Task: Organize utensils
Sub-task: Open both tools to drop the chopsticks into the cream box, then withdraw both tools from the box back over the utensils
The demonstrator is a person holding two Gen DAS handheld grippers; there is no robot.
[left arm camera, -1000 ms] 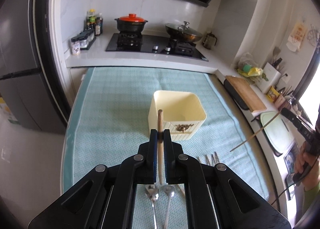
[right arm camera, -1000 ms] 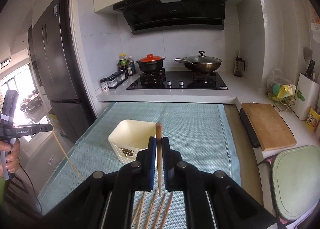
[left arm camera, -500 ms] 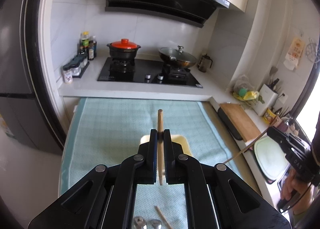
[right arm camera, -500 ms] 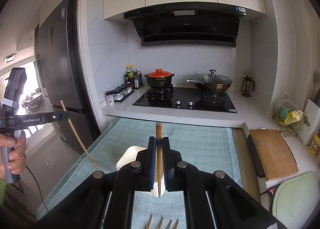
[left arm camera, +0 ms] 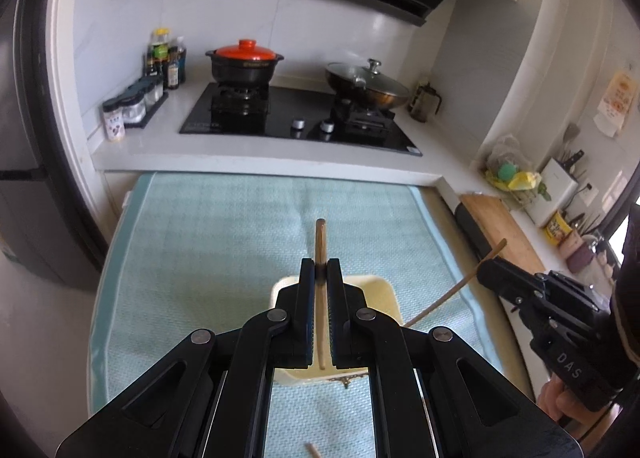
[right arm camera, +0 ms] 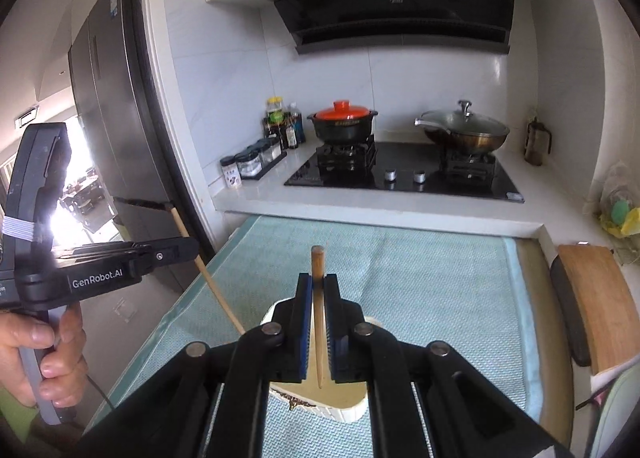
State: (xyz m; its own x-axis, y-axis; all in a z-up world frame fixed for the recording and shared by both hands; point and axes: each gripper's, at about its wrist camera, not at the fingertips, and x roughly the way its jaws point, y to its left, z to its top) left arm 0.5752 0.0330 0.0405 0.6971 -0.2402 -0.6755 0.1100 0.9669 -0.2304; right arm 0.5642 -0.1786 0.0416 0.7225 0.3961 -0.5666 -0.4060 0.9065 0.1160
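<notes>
My left gripper (left arm camera: 320,264) is shut on a wooden chopstick (left arm camera: 320,240) that sticks up between its pads. Its lower end hangs over the cream square container (left arm camera: 384,292) on the teal mat. My right gripper (right arm camera: 317,280) is shut on a second chopstick (right arm camera: 317,262), which also hangs above the container (right arm camera: 352,412). In the left wrist view the right gripper (left arm camera: 486,268) comes in from the right with its chopstick (left arm camera: 448,296) slanting towards the container. In the right wrist view the left gripper (right arm camera: 194,248) comes in from the left, its chopstick (right arm camera: 208,278) angled down.
The teal mat (left arm camera: 200,258) covers the table. Behind it stands a counter with a hob, a red-lidded pot (left arm camera: 244,64), a lidded wok (left arm camera: 366,82) and spice jars (left arm camera: 128,108). A wooden cutting board (right arm camera: 596,298) lies to the right. One loose chopstick end (left arm camera: 311,449) lies on the mat.
Both grippers have moved forward with their chopsticks and now hang over the container. The spoons and loose chopsticks on the near mat have slipped out of view.
</notes>
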